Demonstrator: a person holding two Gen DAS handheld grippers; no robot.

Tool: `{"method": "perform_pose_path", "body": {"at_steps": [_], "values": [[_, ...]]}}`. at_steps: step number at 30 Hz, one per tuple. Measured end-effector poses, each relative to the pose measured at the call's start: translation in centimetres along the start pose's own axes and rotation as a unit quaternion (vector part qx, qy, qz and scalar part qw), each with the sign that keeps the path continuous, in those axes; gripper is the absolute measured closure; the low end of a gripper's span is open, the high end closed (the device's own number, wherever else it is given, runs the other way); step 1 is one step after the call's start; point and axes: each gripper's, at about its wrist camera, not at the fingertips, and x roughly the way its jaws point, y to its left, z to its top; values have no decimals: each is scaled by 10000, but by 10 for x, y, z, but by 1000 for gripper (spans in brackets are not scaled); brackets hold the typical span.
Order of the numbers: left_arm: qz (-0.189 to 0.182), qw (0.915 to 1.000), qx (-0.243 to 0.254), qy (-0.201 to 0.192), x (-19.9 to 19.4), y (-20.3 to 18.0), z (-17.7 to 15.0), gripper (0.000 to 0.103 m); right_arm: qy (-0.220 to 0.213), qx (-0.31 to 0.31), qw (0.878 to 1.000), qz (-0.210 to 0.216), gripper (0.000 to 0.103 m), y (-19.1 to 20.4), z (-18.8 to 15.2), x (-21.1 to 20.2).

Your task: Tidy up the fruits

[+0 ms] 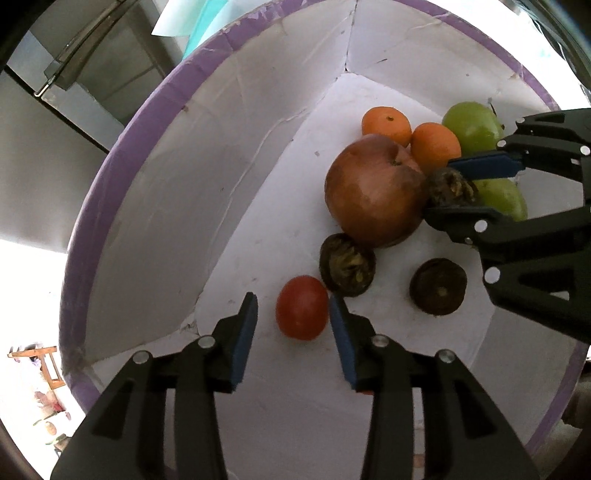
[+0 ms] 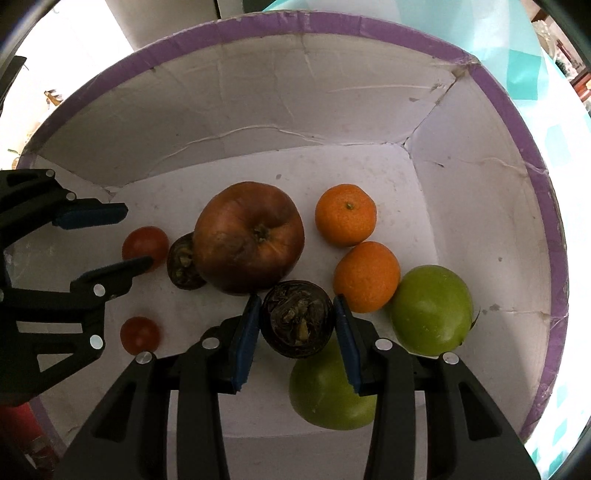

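Both grippers pointed down into the purple-rimmed white box (image 2: 369, 22), where all the fruit lay on the floor. The right gripper (image 2: 295, 325) pinched a dark shrivelled fruit (image 2: 295, 319), its blue pads pressed against both sides. That fruit sat tight among the big brown apple (image 2: 249, 236) on its far left, an orange (image 2: 367, 277) on its far right and a green apple (image 2: 325, 391) under its near side. The likely trouble was a neighbour being dragged or rolled as it came up, or the soft, wrinkled skin giving way under the squeeze and letting it slip.

The left gripper (image 1: 293, 314) stood spread around a red tomato (image 1: 302, 307), with a clear gap at the left pad and the right pad near or touching the skin. Another dark fruit (image 1: 347, 266) lay just beyond that right pad. Closing off-centre could have nudged the tomato away or caught that fruit; too hard a squeeze could have split the tomato.
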Motion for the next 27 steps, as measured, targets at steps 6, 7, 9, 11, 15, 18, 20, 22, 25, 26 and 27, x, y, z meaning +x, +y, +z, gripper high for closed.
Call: {"method": "perform_pose_path", "body": {"at_steps": [6,7,9,11,15,18,20,22,25,26,27], "values": [[124,9998,179,-25,-1,-10,-2,43,-120,95,9997,-164,43,2,-1,-5],[143,9997,205,-34,-2,-12,-3,41,-173,153,9996,-143,37,0,-2,-8],[155,9996,198,-111,-6,-15,-6,37,-278,247,9993,-96,34,-2,-3,-14],[163,9995,167,-204,-11,-17,-7,33,-340,280,9989,-133,23,-4,-7,-19],[-41,9977,-31,-674,-33,-20,-11,18,-535,421,9975,-179,16,-15,-21,-31],[-268,9924,-362,-1148,-58,-20,-14,1,-752,651,9949,-181,16,-27,-30,-48],[-371,9851,-659,-1546,-78,-16,-19,2,-1075,841,9906,-59,16,-36,-38,-69],[-493,9734,-1039,-1984,-101,-27,-30,2,-1406,996,9850,69,16,-47,-47,-88],[-634,9495,-1467,-2698,-140,-17,-41,2,-1885,1233,9741,189,16,-56,-62,-112],[-566,9411,-1575,-2939,-153,-16,-44,2,-2034,1262,9707,234,16,-58,-67,-119],[-480,9362,-1620,-3081,-165,-15,-50,2,-2154,1272,9678,283,16,-56,-70,-125]]}}
